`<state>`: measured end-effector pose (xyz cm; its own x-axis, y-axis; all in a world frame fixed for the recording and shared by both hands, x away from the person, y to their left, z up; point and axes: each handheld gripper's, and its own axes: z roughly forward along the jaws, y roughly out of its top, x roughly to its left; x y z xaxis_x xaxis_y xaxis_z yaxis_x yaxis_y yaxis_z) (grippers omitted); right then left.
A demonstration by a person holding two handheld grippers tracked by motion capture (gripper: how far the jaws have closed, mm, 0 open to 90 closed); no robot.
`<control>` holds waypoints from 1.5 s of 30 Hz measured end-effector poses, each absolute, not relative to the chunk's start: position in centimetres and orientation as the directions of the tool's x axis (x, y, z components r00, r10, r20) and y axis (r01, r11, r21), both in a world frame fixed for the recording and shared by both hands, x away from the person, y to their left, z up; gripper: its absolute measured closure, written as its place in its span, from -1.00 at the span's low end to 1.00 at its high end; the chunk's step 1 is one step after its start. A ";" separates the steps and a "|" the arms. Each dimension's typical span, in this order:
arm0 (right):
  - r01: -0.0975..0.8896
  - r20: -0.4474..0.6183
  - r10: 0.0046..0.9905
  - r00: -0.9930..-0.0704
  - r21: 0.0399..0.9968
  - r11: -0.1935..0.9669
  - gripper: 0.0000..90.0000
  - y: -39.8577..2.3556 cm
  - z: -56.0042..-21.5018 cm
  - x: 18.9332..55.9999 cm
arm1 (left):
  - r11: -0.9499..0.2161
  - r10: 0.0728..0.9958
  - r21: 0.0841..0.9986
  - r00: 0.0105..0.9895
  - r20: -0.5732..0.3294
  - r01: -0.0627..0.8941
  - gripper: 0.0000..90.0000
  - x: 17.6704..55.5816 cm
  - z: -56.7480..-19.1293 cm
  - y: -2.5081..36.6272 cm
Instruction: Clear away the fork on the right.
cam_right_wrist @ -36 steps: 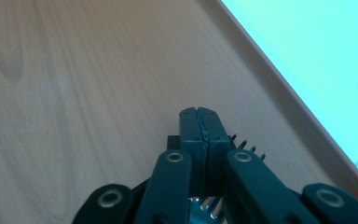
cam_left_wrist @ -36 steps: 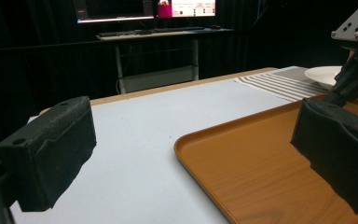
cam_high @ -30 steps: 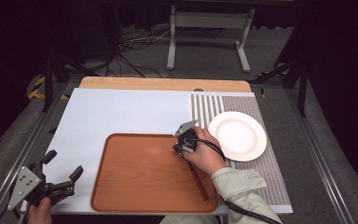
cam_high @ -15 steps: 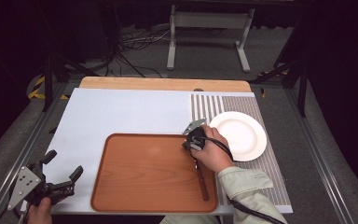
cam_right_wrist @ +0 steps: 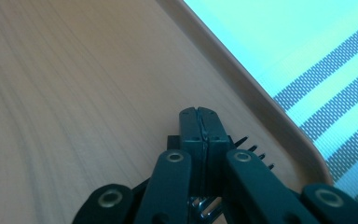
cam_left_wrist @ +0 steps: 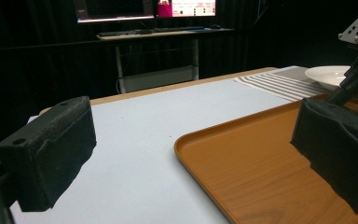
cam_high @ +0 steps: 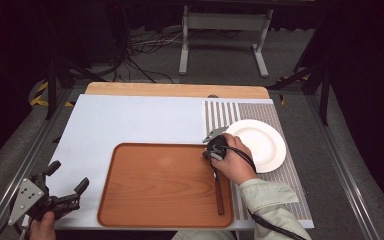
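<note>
A fork with a dark wooden handle (cam_high: 218, 192) lies along the right side of the brown tray (cam_high: 130, 200). My right gripper (cam_high: 212, 145) sits over the fork's head near the tray's far right corner. Its jaws are pressed together (cam_right_wrist: 204, 128), and the fork's tines (cam_right_wrist: 256, 151) stick out from under them, flat on the tray (cam_right_wrist: 74, 84). Whether the jaws pinch the fork I cannot tell. My left gripper (cam_high: 67, 186) hovers off the table's near left corner, open and holding nothing (cam_left_wrist: 191, 158).
A white plate (cam_high: 260, 142) rests on the striped mat (cam_high: 280, 185) just right of the tray, and it is also seen in the left gripper view (cam_left_wrist: 328, 74). The pale blue table top (cam_high: 130, 120) lies left of and beyond the tray.
My right hand has slid to the right, toward the tray's right rim and the plate. The fork's handle has hardly shifted. The left gripper has stayed where it was.
</note>
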<state>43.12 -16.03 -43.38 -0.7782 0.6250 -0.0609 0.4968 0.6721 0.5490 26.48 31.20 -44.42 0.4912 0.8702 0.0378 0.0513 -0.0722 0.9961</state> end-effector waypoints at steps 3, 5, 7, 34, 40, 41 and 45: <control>0.498 -0.064 0.627 -0.777 0.547 0.673 1.00 -16.3 -43.3 43.1 | -0.077 0.870 0.996 0.491 0.042 0.051 -0.99 26.5 -44.4 31.2; 0.497 -0.067 0.627 -0.776 0.547 0.674 1.00 -16.5 -43.3 43.1 | -0.074 0.870 0.996 0.492 0.040 0.050 -0.99 26.5 -44.4 31.2; 0.501 -0.067 0.631 -0.773 0.545 0.672 1.00 -16.7 -43.3 43.1 | -0.072 0.869 0.996 0.493 0.038 0.052 -0.99 26.5 -44.4 31.1; 0.276 -0.118 0.515 -0.849 0.732 0.623 -0.56 -17.6 -36.3 39.0 | -0.067 0.870 0.997 0.491 0.035 0.048 -0.99 26.4 -44.3 31.0; 0.243 -0.114 0.511 -0.852 0.778 0.580 -0.63 -19.3 -35.2 37.9 | -0.070 0.871 0.996 0.490 0.037 0.048 -0.99 26.3 -44.2 31.1; 0.240 -0.113 0.510 -0.853 0.783 0.574 -0.63 -19.5 -35.1 37.8 | -0.070 0.871 0.996 0.490 0.037 0.049 -0.99 26.3 -44.2 31.1; 0.209 -0.118 0.521 -0.845 0.824 0.527 -0.63 -20.9 -34.8 37.0 | -0.069 0.872 0.996 0.489 0.037 0.049 -0.99 26.3 -44.2 31.1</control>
